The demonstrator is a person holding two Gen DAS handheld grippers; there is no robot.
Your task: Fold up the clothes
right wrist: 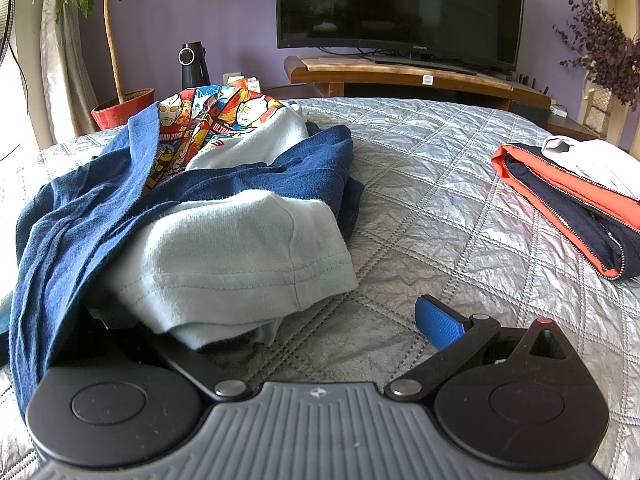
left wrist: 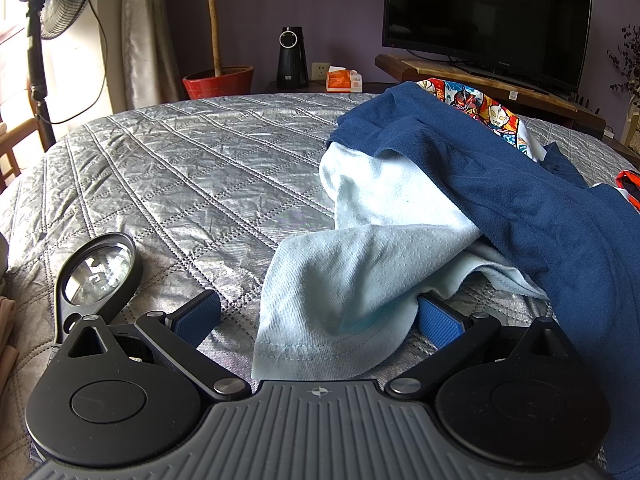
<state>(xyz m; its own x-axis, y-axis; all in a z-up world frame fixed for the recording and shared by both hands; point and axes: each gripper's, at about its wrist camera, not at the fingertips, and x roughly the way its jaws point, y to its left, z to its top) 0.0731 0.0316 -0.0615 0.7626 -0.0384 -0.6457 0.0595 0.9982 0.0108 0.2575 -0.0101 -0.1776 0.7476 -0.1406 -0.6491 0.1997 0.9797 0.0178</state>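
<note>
Pale-blue shirt lies crumpled on the quilted bed under a navy garment. Left tool is spread wide around its hem; right tool also looks apart, one finger buried under cloth. Best pinch hem corners cleanly, lift free of navy.

The left tongs and right tongs look alike: ribbed grey housing with a crosshair mark, round black discs, silver pivot screws, black link arms, textured blue pads.
</note>
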